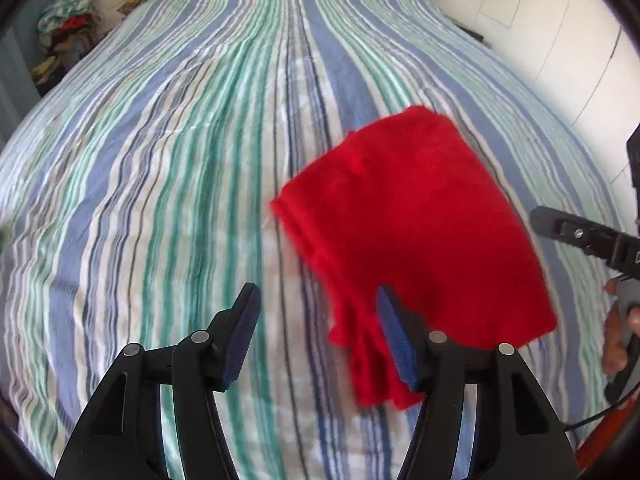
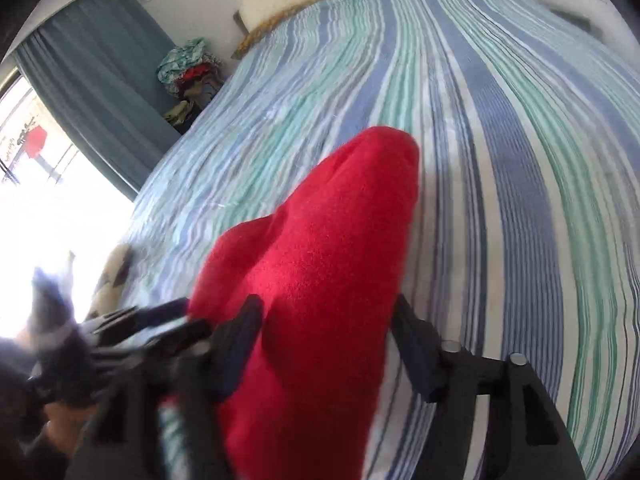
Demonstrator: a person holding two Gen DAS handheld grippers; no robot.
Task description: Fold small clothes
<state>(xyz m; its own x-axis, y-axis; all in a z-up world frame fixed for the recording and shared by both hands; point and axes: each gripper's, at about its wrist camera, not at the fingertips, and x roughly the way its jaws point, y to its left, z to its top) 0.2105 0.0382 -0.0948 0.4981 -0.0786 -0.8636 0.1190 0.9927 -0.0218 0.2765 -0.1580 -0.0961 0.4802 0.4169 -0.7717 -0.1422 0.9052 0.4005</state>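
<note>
Left wrist view shows the red garment [image 1: 416, 232] lying on the striped bed [image 1: 180, 168], already doubled over into a rough block, with a loose frayed-looking end trailing toward 6 o'clock. The left tool [image 1: 316, 336] has its jaws apart; its 3 o'clock finger sits over the trailing end, and nothing is pinched between the pads. At 3 o'clock in this view the right tool [image 1: 576, 236] reaches in from the edge, with part of a hand [image 1: 616, 332] behind it.

In the right wrist view the garment [image 2: 320, 264] fills the middle and runs back between the right tool's [image 2: 326, 344] fingers. Those jaws stand wide, and the cloth bulges between them; I cannot tell whether the pads press on it, so it may only be lying there. The left tool [image 2: 132, 320] is a blur at 9 o'clock.

The main risk, as I judge it, is the fold coming undone: if either tool pulls away while a finger is snagged in the fuzzy cloth, the top layer could drag open or the whole bundle could slide across the bed. The loose end at the near edge could also stay sticking out and spoil the fold. Blur in both views suggests quick movement, which makes a snag more likely.

Both tools point steeply down at the bed, side by side, the left one just off the garment's near corner and the right one squarely over it.
</note>
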